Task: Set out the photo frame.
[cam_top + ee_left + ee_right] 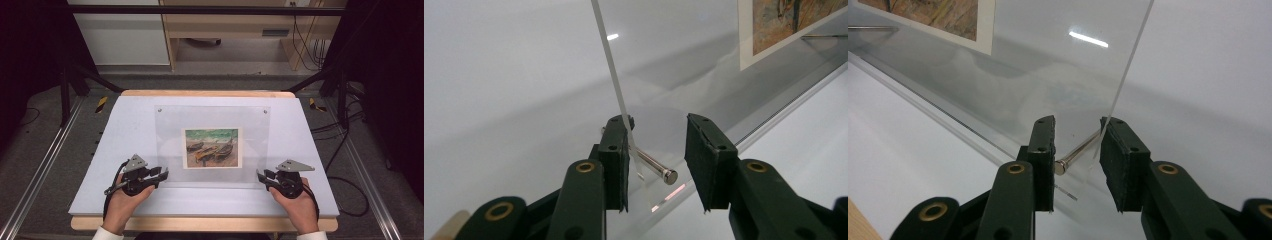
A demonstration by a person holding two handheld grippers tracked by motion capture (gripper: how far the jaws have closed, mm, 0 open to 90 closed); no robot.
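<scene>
A clear acrylic panel (212,117) lies on the white board (120,135) with a print of beached boats (213,147) under it. My left gripper (165,173) is at the panel's near left corner and my right gripper (259,174) at its near right corner. In the left gripper view the open jaws (658,122) straddle a metal standoff pin (651,165); the left pad touches the panel's edge (616,85), the right pad stands apart. In the right gripper view the jaws (1078,122) bracket another pin (1078,152). Its head meets the left pad, and the panel's edge (1128,70) lies right by the right pad.
The board sits on a wooden tabletop (200,224) whose edge runs along the front. Metal rails (40,170) flank the table on the floor. Cables (345,150) trail at the right. Wooden furniture (240,25) stands beyond the far edge.
</scene>
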